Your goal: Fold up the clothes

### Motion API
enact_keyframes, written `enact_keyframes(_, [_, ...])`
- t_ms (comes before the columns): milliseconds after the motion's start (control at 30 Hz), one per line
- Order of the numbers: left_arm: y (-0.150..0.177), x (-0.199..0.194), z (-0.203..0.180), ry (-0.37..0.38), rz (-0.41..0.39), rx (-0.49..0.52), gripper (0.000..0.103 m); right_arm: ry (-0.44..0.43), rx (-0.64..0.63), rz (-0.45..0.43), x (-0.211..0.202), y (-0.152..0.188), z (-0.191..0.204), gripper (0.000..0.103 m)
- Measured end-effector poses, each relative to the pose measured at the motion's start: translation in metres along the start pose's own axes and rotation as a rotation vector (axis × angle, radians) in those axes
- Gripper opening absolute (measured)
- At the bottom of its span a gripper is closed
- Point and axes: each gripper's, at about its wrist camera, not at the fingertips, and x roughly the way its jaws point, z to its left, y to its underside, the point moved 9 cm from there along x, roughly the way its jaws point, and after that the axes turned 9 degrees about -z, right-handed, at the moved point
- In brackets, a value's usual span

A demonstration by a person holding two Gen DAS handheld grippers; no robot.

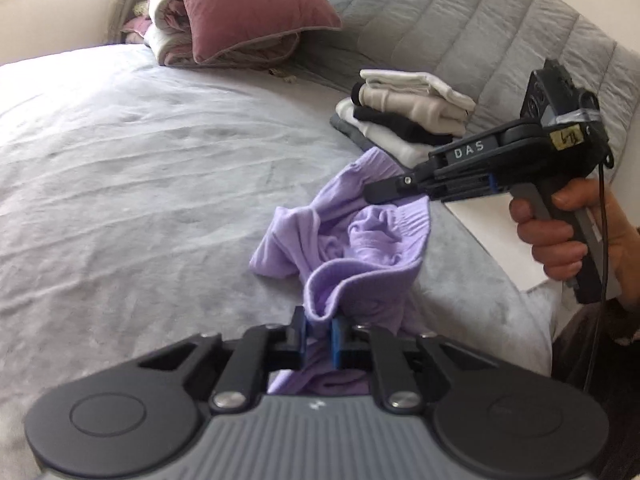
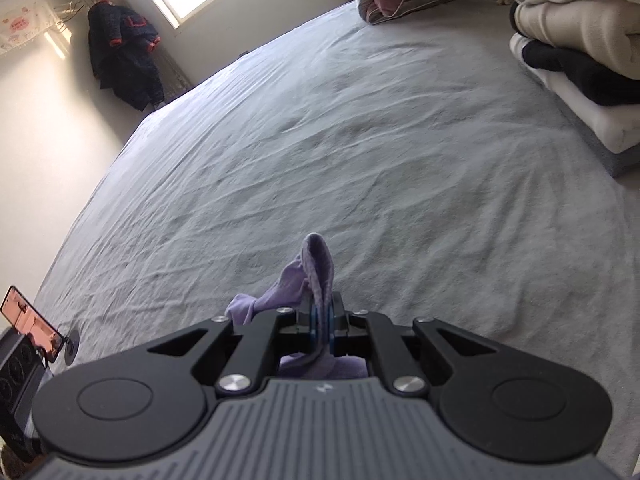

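A crumpled lilac knit garment hangs between my two grippers above the grey bed sheet. My left gripper is shut on a ribbed edge of it at the bottom of the left wrist view. My right gripper comes in from the right, held by a hand, and is shut on the garment's far edge. In the right wrist view the right gripper is shut on a lilac fold that sticks up between its pads.
A stack of folded white, beige and black clothes sits on the bed by the grey quilted headboard. A maroon pillow lies on rolled bedding. A white sheet lies under the right hand. A phone on a stand is left of the bed.
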Motion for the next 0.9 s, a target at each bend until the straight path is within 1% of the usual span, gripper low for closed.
enact_keyframes(100, [-0.006,-0.012,-0.004,-0.034,-0.052,-0.015,0.008,0.001,0.037,-0.026,-0.004,-0.006,-0.005,0.006])
enact_keyframes(200, [-0.015,-0.032,-0.002,-0.058,-0.116,-0.064,0.008,-0.013,0.098,-0.056,-0.010,-0.016,-0.003,0.006])
enact_keyframes(267, [-0.022,-0.045,0.001,-0.075,-0.160,-0.096,0.008,-0.037,0.139,-0.081,-0.014,-0.026,0.005,0.006])
enact_keyframes(333, [-0.028,-0.057,0.004,-0.090,-0.201,-0.129,0.008,-0.052,0.139,-0.109,-0.016,-0.036,0.018,0.006])
enact_keyframes(500, [-0.037,-0.088,0.017,-0.144,-0.275,-0.183,0.007,-0.082,0.095,-0.135,-0.009,-0.056,0.063,0.006])
enact_keyframes(667, [-0.040,-0.126,0.040,-0.222,-0.351,-0.257,0.007,-0.116,0.029,-0.145,0.018,-0.069,0.121,0.006])
enact_keyframes(767, [-0.038,-0.148,0.059,-0.275,-0.384,-0.311,0.007,-0.139,-0.012,-0.146,0.040,-0.071,0.157,0.006])
enact_keyframes(900, [-0.028,-0.173,0.086,-0.356,-0.403,-0.378,0.007,-0.173,-0.061,-0.131,0.069,-0.060,0.198,0.006])
